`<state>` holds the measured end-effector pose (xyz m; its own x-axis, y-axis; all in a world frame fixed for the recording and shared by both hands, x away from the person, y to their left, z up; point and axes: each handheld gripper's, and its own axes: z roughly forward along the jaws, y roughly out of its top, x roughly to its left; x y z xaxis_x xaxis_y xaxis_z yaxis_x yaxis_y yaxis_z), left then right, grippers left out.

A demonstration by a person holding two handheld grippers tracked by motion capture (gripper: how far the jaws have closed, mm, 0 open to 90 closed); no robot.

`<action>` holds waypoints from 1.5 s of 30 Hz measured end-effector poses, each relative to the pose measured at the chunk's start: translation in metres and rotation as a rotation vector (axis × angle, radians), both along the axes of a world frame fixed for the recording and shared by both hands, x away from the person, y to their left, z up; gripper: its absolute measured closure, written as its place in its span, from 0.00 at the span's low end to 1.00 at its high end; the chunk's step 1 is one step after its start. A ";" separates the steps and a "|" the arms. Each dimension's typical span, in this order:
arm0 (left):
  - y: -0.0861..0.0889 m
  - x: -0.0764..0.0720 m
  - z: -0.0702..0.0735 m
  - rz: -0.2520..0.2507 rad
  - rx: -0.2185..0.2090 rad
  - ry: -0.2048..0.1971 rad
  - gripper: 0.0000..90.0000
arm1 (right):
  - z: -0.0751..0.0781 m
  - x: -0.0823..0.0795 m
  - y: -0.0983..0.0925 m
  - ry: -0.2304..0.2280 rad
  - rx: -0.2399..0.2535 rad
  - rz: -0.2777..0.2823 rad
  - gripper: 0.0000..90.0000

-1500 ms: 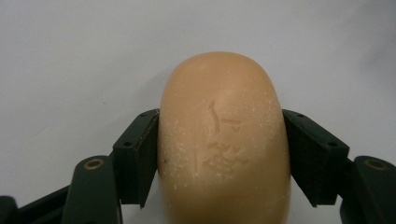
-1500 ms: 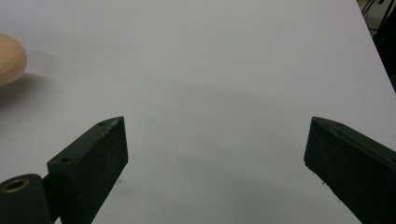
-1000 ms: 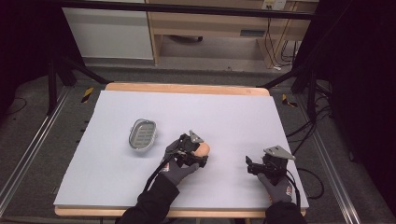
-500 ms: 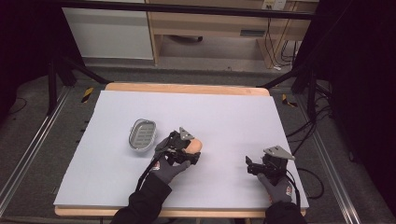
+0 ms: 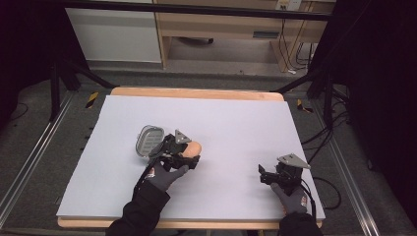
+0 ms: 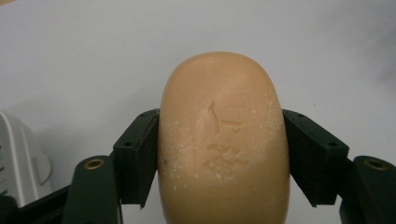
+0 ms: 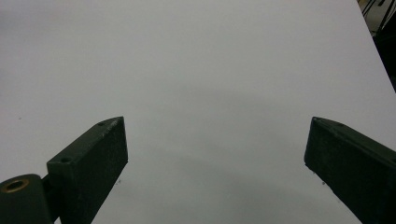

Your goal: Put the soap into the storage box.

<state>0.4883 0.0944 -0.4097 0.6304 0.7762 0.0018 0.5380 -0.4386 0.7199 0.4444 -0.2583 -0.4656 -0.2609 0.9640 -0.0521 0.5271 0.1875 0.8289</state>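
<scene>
An orange-tan bar of soap [image 6: 223,140] with a stamped mark is clamped between the two black jaws of my left gripper [image 6: 220,154], which is shut on it. From above, that gripper [image 5: 189,153] holds the soap [image 5: 193,147] over the white sheet, just right of a grey ribbed soap dish [image 5: 148,140]. The dish's pale edge [image 6: 18,154] sits at the lower left of the left gripper view. My right gripper [image 7: 215,158] stands open over bare white sheet, its jaws wide apart with nothing between them. It rests near the front right of the table [image 5: 268,175].
A white sheet [image 5: 236,123] covers the wooden table [image 5: 196,92]. Metal rails run along both sides of the table on the floor. A dark stand leg [image 5: 74,73] is at the back left and cables [image 5: 324,187] trail at the right.
My left hand has carried the soap leftward and a little up, closer to the soap dish. The right hand has stayed put.
</scene>
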 end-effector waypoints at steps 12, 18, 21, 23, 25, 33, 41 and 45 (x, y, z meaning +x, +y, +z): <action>0.027 0.003 0.011 0.040 0.009 -0.017 0.35 | 0.000 0.000 0.001 0.001 -0.002 0.003 0.07; 0.042 0.005 0.016 0.065 0.012 -0.023 0.35 | 0.000 -0.001 0.001 0.002 0.001 0.003 0.07; 0.047 0.005 0.017 0.076 0.011 -0.024 0.35 | 0.000 -0.001 0.002 0.001 0.001 0.004 0.07; 0.053 0.007 0.018 0.091 0.008 -0.026 0.35 | 0.000 -0.001 0.002 0.000 -0.001 0.006 0.07; 0.054 0.008 0.019 0.096 0.006 -0.026 0.35 | 0.000 -0.001 0.002 0.000 -0.002 0.008 0.07; 0.065 0.014 0.024 0.128 -0.010 -0.033 0.35 | 0.000 -0.001 0.003 -0.001 -0.005 0.008 0.07; 0.072 0.022 0.027 0.152 -0.017 -0.036 0.36 | 0.000 -0.001 0.004 -0.001 -0.007 0.009 0.07; 0.077 0.027 0.025 0.168 -0.022 -0.027 0.36 | 0.000 -0.001 0.004 -0.002 -0.007 0.008 0.07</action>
